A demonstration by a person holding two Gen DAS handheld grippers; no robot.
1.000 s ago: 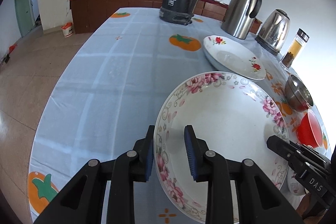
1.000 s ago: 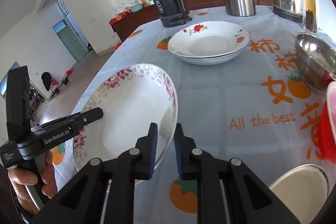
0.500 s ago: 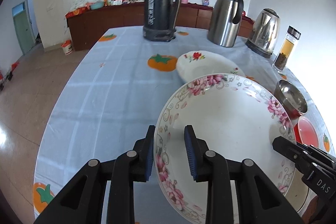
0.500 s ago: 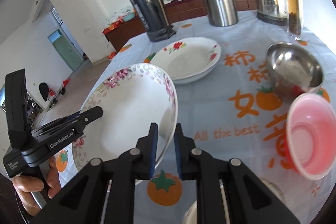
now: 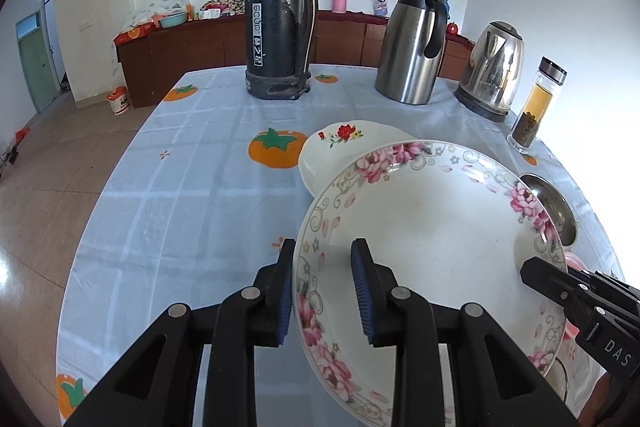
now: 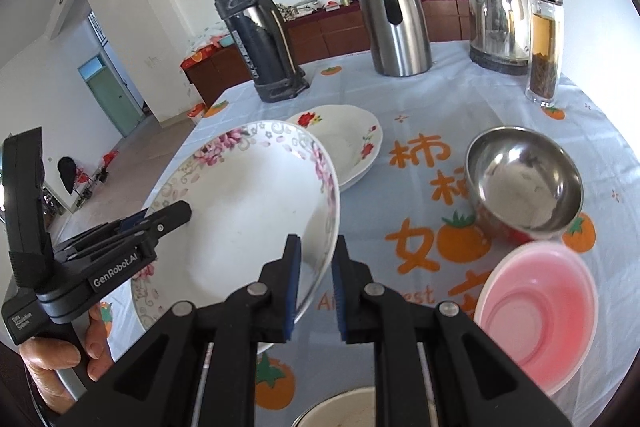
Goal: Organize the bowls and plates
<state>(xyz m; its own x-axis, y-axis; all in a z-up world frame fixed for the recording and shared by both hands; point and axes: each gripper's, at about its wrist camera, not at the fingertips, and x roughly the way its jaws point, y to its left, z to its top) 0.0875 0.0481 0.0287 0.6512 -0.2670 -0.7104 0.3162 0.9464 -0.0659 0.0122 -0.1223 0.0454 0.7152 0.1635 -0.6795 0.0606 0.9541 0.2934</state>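
A large deep plate with pink flowers point(image 5: 432, 227) hangs above the table, held at two sides. My left gripper point(image 5: 322, 247) is shut on its left rim, one pad outside and one inside. My right gripper point(image 6: 316, 243) is shut on the opposite rim, and its tip also shows in the left wrist view point(image 5: 532, 267). Beyond it a white plate with red flowers point(image 6: 348, 143) lies on the cloth, partly hidden by the held plate. A steel bowl point(image 6: 524, 179) and a pink bowl point(image 6: 540, 303) stand to the right.
Along the far side of the table stand a black thermos point(image 5: 276, 27), a steel carafe point(image 5: 412, 43), a kettle point(image 5: 492, 67) and a glass tea bottle point(image 5: 536, 107). Another pale bowl point(image 6: 340, 407) sits at the near edge. The table's left edge point(image 5: 100, 207) drops to the floor.
Both grippers have risen and drawn back with the floral plate between them. More of the table shows, and the held plate now overlaps the white plate in view.
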